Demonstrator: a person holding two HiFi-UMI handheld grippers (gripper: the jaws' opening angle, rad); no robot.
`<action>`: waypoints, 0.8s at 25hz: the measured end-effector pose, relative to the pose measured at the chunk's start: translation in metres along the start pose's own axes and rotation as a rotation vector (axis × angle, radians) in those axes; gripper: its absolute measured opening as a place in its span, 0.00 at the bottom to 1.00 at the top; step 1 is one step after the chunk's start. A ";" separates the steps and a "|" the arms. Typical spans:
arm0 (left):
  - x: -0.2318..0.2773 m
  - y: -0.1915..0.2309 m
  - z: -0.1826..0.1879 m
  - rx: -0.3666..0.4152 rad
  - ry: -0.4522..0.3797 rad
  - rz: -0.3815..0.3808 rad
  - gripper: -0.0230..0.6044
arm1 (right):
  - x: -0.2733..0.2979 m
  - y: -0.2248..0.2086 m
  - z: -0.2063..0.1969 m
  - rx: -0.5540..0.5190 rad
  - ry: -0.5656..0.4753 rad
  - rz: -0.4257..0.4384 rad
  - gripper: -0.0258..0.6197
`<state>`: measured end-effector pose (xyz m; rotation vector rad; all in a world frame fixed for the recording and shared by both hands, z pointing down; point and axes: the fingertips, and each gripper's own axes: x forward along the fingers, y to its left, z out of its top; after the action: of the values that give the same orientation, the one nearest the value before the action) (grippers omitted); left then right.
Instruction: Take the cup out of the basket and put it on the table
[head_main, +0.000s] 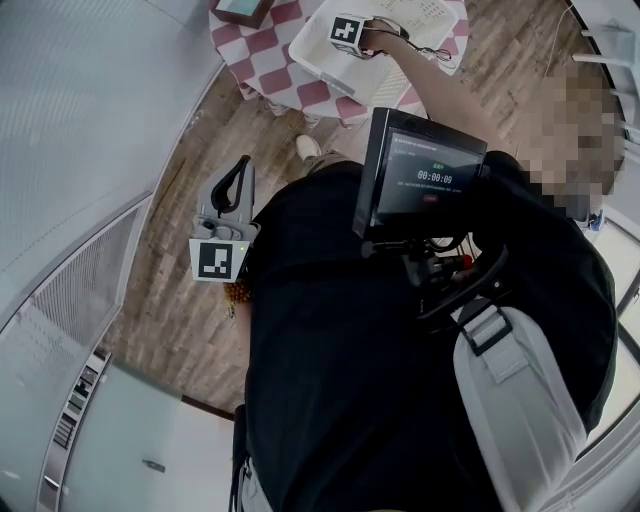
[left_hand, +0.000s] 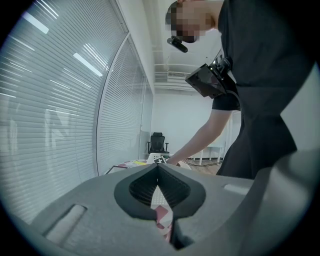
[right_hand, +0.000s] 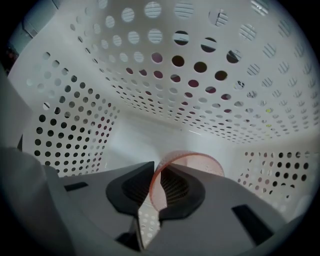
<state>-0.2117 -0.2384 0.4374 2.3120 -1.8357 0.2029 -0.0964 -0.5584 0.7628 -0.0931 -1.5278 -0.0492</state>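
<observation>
In the right gripper view a translucent pink cup (right_hand: 196, 158) stands inside the white perforated basket (right_hand: 150, 90). My right gripper (right_hand: 154, 184) points down into the basket, and its pads pinch the cup's thin wall at the rim. From the head view, the right gripper (head_main: 347, 32) is sunk in the basket (head_main: 316, 55), which sits on the pink-and-white checked table (head_main: 285, 82); the cup is hidden there. My left gripper (head_main: 240, 170) hangs at my left side over the floor, away from the table. Its jaws (left_hand: 158, 167) meet at the tips, with nothing between them.
A dark-framed object (head_main: 240, 8) lies at the table's far corner. A curved glass wall with blinds (head_main: 80, 130) runs along the left. Wooden floor (head_main: 170, 300) lies between it and me. A black office chair (left_hand: 157, 142) stands beyond the table.
</observation>
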 end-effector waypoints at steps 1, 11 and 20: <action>0.001 0.000 0.000 0.002 0.000 -0.003 0.04 | 0.000 -0.001 0.001 0.006 -0.003 -0.005 0.12; -0.017 -0.020 0.012 0.019 -0.017 -0.056 0.04 | -0.034 0.012 0.000 0.073 -0.073 -0.033 0.10; -0.007 -0.013 0.013 0.046 -0.001 -0.141 0.04 | -0.049 0.009 0.016 0.151 -0.166 -0.042 0.09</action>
<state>-0.2010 -0.2321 0.4227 2.4614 -1.6769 0.2265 -0.1133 -0.5494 0.7139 0.0568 -1.6941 0.0411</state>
